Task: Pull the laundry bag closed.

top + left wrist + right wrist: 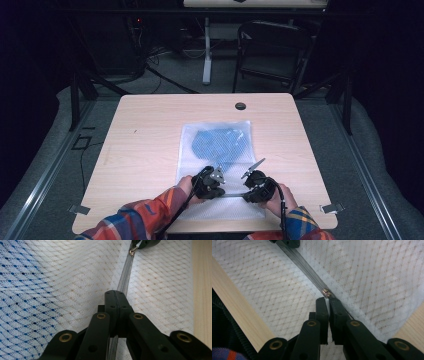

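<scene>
a: what's nearest me?

b: my two hands at the counter's (150, 125) near edge. the left hand-held gripper (115, 295) is clenched on the zipper (125, 277) of a white mesh bag (215, 150). the right hand-held gripper (329, 301) is pinched nearly closed right behind the metal zipper slider (326, 292), seemingly on its pull tab, though i cannot tell for sure.

a: and farther out?

b: the bag lies flat at the counter's middle, something blue (217, 145) inside. beyond it, a cable hole (240, 106), then a chair (272, 50).

a: which step?

b: i judge i'm working the zipper. next, hold the left steady and draw the slider along the track.
</scene>
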The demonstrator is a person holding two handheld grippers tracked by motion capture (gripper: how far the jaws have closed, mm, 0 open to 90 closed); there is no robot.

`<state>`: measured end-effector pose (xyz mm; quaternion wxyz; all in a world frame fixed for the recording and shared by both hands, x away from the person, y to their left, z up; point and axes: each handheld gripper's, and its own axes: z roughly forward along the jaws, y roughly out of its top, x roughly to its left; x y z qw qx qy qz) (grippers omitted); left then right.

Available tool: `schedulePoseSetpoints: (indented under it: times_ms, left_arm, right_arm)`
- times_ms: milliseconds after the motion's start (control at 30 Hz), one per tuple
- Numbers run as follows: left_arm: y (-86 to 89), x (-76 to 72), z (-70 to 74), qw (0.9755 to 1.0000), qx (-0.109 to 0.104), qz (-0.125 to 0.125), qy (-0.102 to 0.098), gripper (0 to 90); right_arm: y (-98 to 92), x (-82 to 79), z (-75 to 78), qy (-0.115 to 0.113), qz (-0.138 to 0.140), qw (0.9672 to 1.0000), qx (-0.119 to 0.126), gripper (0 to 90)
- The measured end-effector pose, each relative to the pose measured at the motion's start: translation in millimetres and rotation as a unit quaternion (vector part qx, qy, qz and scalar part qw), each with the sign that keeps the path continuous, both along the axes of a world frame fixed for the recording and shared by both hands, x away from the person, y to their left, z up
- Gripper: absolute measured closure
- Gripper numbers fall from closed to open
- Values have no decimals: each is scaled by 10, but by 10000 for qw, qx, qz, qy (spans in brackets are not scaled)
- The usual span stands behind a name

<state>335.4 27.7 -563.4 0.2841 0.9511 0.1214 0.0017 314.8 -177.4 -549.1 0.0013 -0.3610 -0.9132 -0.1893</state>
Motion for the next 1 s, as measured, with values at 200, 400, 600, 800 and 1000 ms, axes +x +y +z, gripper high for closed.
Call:
schedulePoseSetpoints:
  times_ms: [200,400,600,800,1000]
  left_arm:
    - [2,1,1,10000,2,6,15,900]
    - [3,4,1,10000,5,-4,7,900]
    - [2,4,0,10000,-4,-7,12,900]
    - [2,3,1,10000,7,-7,16,900]
    - [4,6,0,10000,-5,-9,20,900]
  right_arm:
    - [-64,-1,11,29,-62,10000,34,868]
    - [-77,-2,18,34,-30,10000,33,868]
    - [-107,-7,24,25,-87,10000,26,868]
    - [-121,-5,32,41,-45,10000,16,868]
    - [-123,-10,29,40,-73,10000,31,868]
